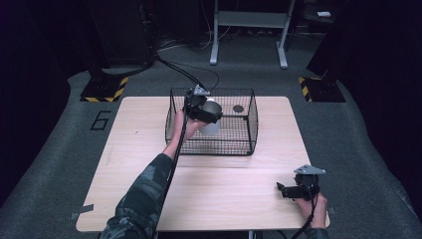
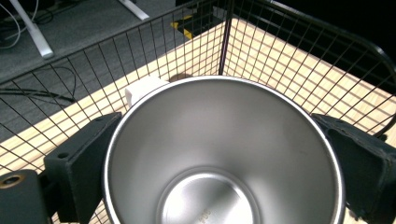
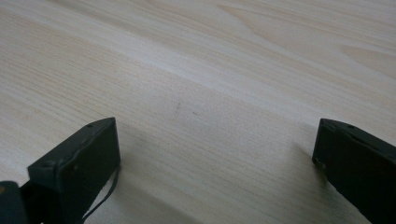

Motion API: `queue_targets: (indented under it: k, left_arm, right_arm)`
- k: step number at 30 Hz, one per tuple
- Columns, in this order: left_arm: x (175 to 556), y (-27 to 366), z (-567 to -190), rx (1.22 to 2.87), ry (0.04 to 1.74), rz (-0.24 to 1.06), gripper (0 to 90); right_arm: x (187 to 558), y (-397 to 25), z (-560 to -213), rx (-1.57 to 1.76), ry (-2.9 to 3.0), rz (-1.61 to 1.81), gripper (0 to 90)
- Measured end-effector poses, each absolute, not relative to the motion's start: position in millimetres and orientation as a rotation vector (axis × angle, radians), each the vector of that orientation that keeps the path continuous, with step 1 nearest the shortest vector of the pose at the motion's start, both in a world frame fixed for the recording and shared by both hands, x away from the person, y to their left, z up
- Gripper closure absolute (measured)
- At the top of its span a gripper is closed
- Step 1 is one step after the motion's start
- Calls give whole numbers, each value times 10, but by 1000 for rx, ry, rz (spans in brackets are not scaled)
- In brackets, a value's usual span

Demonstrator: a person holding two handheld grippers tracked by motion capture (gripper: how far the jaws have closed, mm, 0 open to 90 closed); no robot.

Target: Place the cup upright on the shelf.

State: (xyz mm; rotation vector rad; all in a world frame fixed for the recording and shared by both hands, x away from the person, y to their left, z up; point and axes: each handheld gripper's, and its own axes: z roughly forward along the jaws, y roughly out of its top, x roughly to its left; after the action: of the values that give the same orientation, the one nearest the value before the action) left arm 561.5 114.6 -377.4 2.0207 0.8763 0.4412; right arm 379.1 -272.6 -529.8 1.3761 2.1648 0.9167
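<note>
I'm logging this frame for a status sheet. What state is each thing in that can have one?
Shiny steel cup: empty, gripped and held up inside the basket.
Black wire basket: upright on the table, open-topped.
Left gripper: shut on the cup.
Right gripper: open, empty, low over the light wooden table.
Small white block: behind the cup; details unclear.

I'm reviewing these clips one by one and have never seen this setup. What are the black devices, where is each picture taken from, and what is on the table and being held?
There is no robot here: a person holds a two-jaw gripper in each hand. The high view looks down on a wooden table from above. The other two pictures come from cameras riding on the grippers, looking along their black jaws. A black wire basket stands on the table. The left gripper is over the basket, its jaws shut on a shiny metal cup; a small white object shows just behind the cup. The right gripper is near the table's front edge, jaws open and holding nothing.
</note>
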Motion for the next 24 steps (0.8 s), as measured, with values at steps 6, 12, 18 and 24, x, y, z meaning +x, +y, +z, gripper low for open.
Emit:
queue_targets:
  k: [6,12,18,24]
  left_arm:
    - [5681,1128,-3861,2045,885,421,61]
    - [5730,1092,-3937,2069,896,411,61]
    - [5774,1069,-3997,2099,902,400,62]
    - [5822,1069,-4046,2140,909,395,62]
  right_arm:
    - [3791,-2727,-5298,1375,2165,916,4]
    - [3791,-2727,-5298,1376,2165,917,4]
    - [3791,-2726,-5298,1376,2165,917,4]
    - [3791,-2727,-5299,1375,2165,917,4]
